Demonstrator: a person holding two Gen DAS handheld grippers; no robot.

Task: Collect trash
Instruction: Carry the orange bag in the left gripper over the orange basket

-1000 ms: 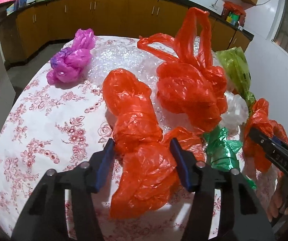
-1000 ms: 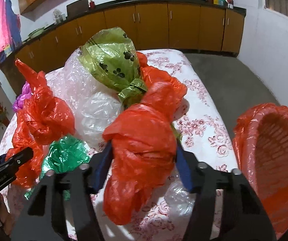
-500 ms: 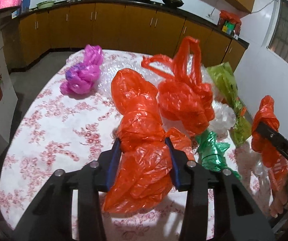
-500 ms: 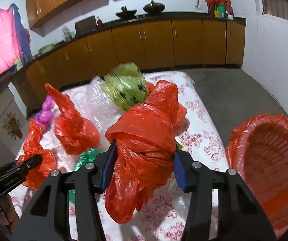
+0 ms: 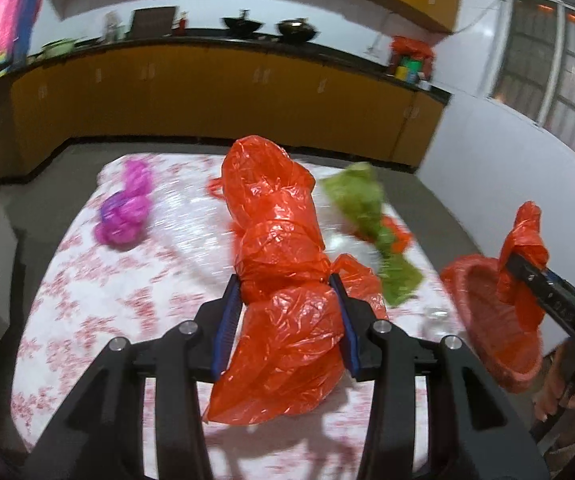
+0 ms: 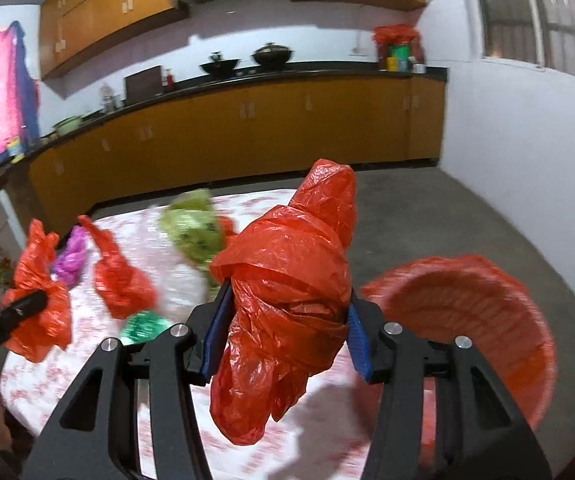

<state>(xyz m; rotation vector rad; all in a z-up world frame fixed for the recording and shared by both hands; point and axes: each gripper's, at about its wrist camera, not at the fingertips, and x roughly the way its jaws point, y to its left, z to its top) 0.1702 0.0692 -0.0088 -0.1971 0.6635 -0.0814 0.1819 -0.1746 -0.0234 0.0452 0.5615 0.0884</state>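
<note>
My left gripper (image 5: 286, 300) is shut on a crumpled orange plastic bag (image 5: 283, 264), lifted above the floral table (image 5: 87, 312). In the right wrist view my right gripper (image 6: 285, 320) is shut on another orange bag (image 6: 287, 296), held in the air beside the orange basket (image 6: 487, 320). That basket (image 5: 483, 320) also shows at the right of the left wrist view, with the right gripper's bag (image 5: 525, 240) above its rim. Still on the table lie a pink bag (image 5: 125, 216), a green bag (image 5: 367, 216), a third orange bag (image 6: 119, 280) and a small dark green bag (image 6: 143, 326).
Clear bubble wrap (image 5: 191, 224) lies across the middle of the table. Yellow kitchen cabinets (image 6: 247, 128) under a dark counter run along the far wall. Bare grey floor (image 6: 467, 216) spreads to the right of the table. A person's hand (image 5: 559, 396) shows at the lower right.
Both grippers have closed a little on their orange bags and lifted them off the table. The views have risen and pulled back, and the right bag has swung toward the orange basket.
</note>
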